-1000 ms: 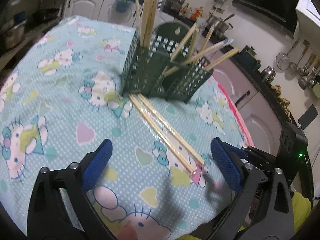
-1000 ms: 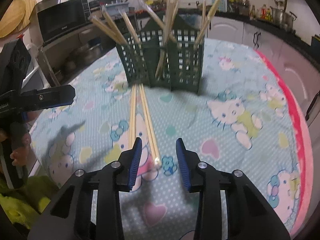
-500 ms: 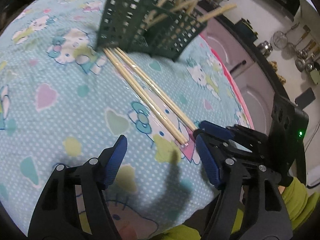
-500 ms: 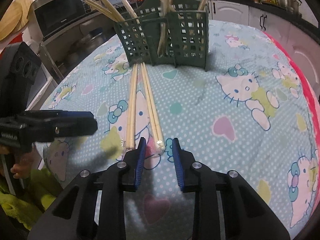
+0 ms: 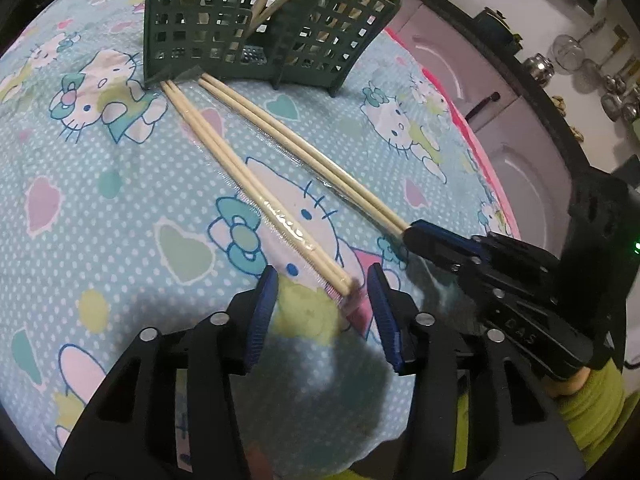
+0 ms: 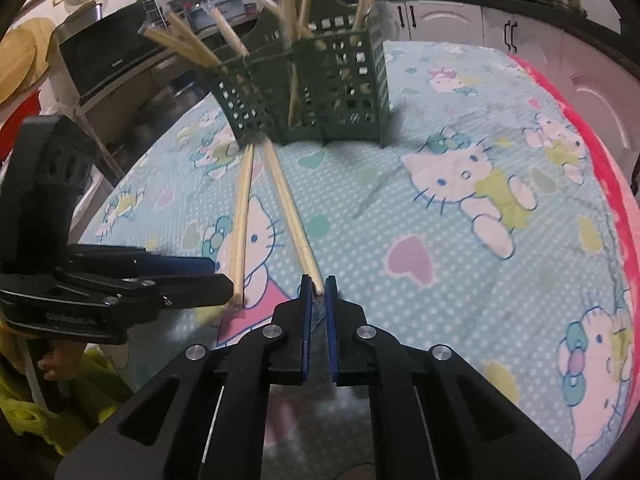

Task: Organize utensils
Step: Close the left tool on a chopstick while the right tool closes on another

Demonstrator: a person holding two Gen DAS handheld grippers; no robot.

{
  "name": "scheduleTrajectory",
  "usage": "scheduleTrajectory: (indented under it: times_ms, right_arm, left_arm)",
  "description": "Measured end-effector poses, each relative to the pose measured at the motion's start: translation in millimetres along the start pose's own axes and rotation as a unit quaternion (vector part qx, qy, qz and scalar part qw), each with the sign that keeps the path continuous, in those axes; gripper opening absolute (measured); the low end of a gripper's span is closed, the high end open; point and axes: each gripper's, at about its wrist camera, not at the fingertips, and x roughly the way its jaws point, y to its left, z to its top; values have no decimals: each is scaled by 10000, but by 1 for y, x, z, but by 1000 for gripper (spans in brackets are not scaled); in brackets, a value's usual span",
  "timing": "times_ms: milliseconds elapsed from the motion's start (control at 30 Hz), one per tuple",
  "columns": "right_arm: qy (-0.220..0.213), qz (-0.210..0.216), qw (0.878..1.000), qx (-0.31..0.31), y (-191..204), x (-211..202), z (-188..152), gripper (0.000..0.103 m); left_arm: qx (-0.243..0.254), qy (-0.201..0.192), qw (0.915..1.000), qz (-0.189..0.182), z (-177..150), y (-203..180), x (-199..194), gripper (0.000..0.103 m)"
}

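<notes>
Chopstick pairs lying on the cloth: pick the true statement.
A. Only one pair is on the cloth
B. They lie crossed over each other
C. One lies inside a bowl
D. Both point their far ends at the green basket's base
D: both wrapped chopstick pairs lie side by side on the cloth, uncrossed, with their far ends reaching the foot of the green basket.

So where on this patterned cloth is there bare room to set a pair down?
Free: the broad stretch of blue cartoon-print cloth between the green lattice utensil basket and the pink edge, and the cloth left of the left wrapped pair of wooden chopsticks. Crowded: the strip before the basket, where both pairs, including the right pair, lie with both tongs at their near ends.
</notes>
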Motion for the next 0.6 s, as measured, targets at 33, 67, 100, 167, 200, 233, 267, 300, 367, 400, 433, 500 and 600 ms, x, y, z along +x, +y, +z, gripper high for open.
scheduleTrajectory:
  times_ms: [33, 67, 100, 167, 200, 233, 267, 300, 367, 400, 433, 500, 600]
  right_arm:
    - [-42, -18, 10000, -9, 0, -3, 1, 7]
    - [-76, -30, 10000, -10, -1, -4, 2, 7]
    - [-110, -37, 9999, -5, -1, -6, 3, 7]
    - [-171, -45, 9998, 7, -2, -10, 6, 7]
    - [-202, -63, 9998, 13, -2, -12, 7, 7]
    - [-227, -63, 9997, 34, -3, -14, 7, 7]
    - [-244, -69, 9997, 56, -5, -15, 8, 7]
    - [-265, -80, 9996, 79, -5, -16, 9, 7]
    - [-307, -84, 9994, 125, -8, -19, 9, 7]
    - [-323, -87, 9994, 134, -8, -20, 10, 7]
    - [-343, -91, 9993, 145, -8, -21, 10, 7]
    - [-375, -88, 9991, 170, -9, -23, 11, 7]
    - [-431, -99, 9989, 162, -8, -27, 13, 7]
  left_arm:
    - [5, 5, 10000, 58, 1, -2, 2, 40]
    - [41, 3, 9998, 185, 2, -7, 4, 41]
    - [88, 11, 9996, 285, 3, -10, 5, 41]
    - [241, -3, 9978, 619, 3, -19, 10, 41]
    - [289, -7, 9970, 714, 3, -21, 12, 42]
    - [397, -13, 9955, 863, 3, -26, 14, 42]
    - [480, -22, 9941, 975, 2, -29, 16, 42]
    - [576, -32, 9925, 1075, 1, -31, 17, 42]
    - [753, -58, 9899, 1203, -1, -33, 19, 38]
    - [770, -68, 9895, 1219, -1, -32, 19, 35]
    - [780, -75, 9896, 1204, -2, -30, 18, 34]
    - [813, -85, 9895, 1189, -3, -28, 17, 28]
    - [814, -68, 9909, 1071, -7, -23, 12, 23]
